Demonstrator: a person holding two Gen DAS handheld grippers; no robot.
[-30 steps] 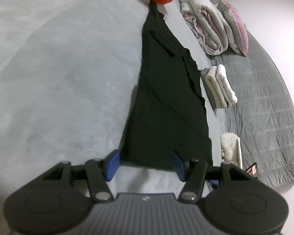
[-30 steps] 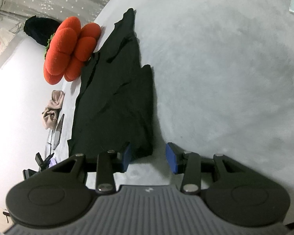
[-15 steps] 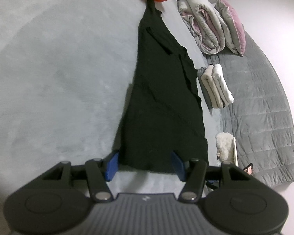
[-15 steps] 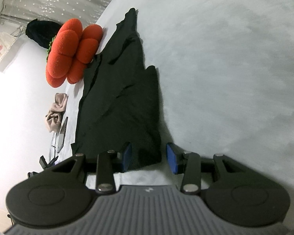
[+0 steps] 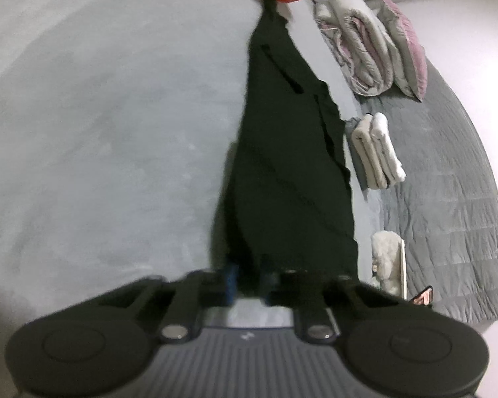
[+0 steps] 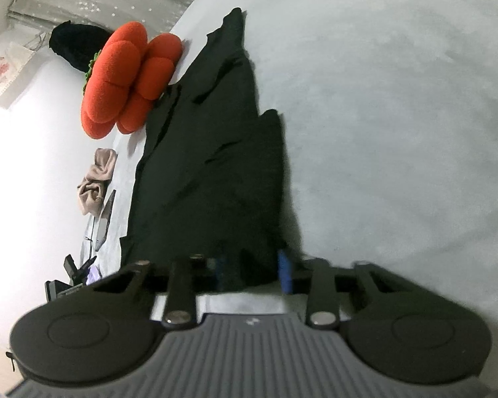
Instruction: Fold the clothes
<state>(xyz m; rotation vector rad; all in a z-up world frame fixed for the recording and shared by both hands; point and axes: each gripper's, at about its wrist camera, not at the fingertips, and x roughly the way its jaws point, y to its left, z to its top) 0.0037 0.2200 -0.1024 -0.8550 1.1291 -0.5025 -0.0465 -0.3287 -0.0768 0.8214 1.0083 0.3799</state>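
So the black garment (image 5: 289, 152) is stretched out long and narrow on the pale grey bedspread (image 5: 99, 126), with its far end reaching up to the red flower-shaped cushion (image 6: 126, 76) near the spread's far edge. Its near hem sits right at both tools. The left gripper (image 5: 247, 280) has its jaws drawn close together on one near corner of the hem, clamping the cloth, though that view is a bit blurry. The right gripper (image 6: 252, 270) has the other near corner between its blue pads (image 6: 284, 268); the jaws stand wider there and it's hard to say whether they're actually pinching the cloth. Off the spread's right edge lie a small stack of folded whites (image 5: 376, 151) and a rolled-up quilt (image 5: 355, 49) on a darker grey quilted blanket (image 5: 448, 205). A crumpled beige cloth (image 6: 96, 179) lies left of the garment in the right wrist view.
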